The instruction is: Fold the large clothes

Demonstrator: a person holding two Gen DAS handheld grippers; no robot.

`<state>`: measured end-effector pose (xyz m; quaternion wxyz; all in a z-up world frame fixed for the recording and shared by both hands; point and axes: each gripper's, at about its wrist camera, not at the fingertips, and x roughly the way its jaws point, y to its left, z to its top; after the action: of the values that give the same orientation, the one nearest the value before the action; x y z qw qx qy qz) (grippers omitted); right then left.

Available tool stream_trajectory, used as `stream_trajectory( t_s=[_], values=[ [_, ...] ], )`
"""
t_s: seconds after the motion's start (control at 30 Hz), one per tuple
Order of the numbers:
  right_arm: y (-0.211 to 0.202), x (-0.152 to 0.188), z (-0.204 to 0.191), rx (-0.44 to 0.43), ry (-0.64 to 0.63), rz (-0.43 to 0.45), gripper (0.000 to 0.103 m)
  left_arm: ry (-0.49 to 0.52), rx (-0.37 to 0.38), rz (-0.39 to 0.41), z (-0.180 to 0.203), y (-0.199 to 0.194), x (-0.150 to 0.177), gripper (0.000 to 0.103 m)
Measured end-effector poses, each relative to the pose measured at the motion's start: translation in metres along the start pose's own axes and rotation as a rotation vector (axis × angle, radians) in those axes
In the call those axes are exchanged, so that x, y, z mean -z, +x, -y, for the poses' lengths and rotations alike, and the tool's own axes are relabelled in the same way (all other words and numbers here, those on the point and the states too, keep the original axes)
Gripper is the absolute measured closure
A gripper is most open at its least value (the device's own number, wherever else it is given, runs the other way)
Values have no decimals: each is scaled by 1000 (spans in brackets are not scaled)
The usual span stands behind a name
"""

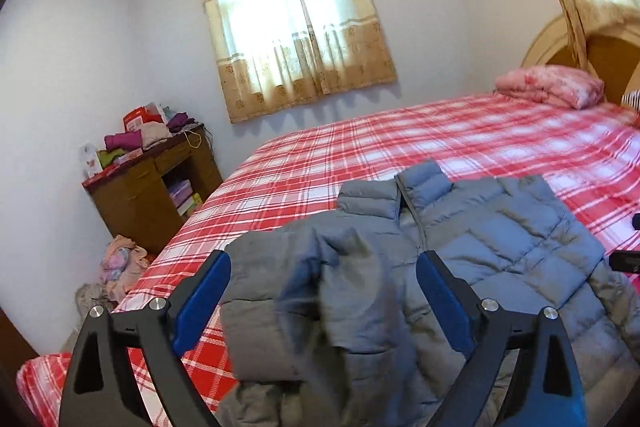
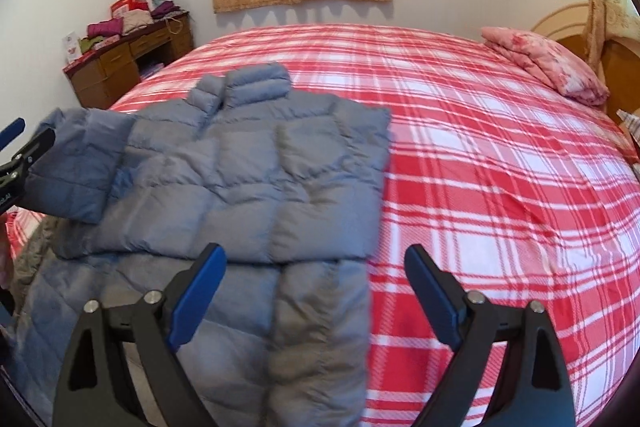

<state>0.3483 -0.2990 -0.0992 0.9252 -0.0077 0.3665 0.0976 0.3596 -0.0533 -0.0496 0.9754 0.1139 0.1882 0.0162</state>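
Left wrist view: the left gripper (image 1: 323,269) stands wide open over the grey puffer jacket (image 1: 500,247), with a sleeve (image 1: 320,291) lying folded across the body under it, probably just laid there. Right wrist view: the right gripper (image 2: 314,267) is open and empty above the jacket's hem, near the bed (image 2: 500,167)'s front edge; the quilted jacket lies front up toward the left edge.

Jacket (image 2: 248,171): grey-blue quilted puffer, lying front up on red plaid bed, collar (image 2: 256,79) toward window end, zip closed as far as visible. One sleeve (image 2: 80,163) folded in across chest; other side folded under/in, straight edge. Hem end nearest cameras, lining partly showing at that corner.
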Motion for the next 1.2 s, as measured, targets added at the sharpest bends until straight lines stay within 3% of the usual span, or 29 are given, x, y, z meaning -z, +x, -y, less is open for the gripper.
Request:
stream_trajectory(
  t_s=[0.13, 0.27, 0.33, 0.53, 0.63, 0.7, 0.77, 0.9, 0.93, 1.07, 1.2],
  values=[
    [7, -8, -17, -2, -25, -6, 8, -59, 46, 77, -16, -20, -9, 6],
    [17, -7, -27, 6, -44, -24, 8, 1, 77, 120, -5, -31, -19, 5],
    [19, -5, -28, 7, -40, -36, 8, -4, 50, 123, -7, -30, -21, 5],
    [13, -14, -34, -25, -44, -44, 8, -167, -138, -49, -69, 26, 4, 4],
    [13, -26, -46, -51, -61, -40, 8, -283, -156, -144, -101, 44, 26, 4],
    [14, -32, -58, -67, -74, -32, 8, -364, -125, -157, -116, 45, 37, 4],
    [15, -37, -68, -66, -83, -21, 8, -366, -114, -133, -115, 41, 38, 4],
    [18, -41, -68, -25, -45, 8, 8, -393, 76, -110, -95, 41, 25, 4],
    [19, -40, -60, -1, -25, 5, 8, -385, 121, -113, -81, 44, 19, 4],
    [14, -32, -24, 90, 18, -27, 8, -278, 184, -87, -21, 47, 1, 4],
    [-1, -22, 16, 189, 53, -30, 8, -219, 329, -116, 46, 47, -11, 4]
  ],
)
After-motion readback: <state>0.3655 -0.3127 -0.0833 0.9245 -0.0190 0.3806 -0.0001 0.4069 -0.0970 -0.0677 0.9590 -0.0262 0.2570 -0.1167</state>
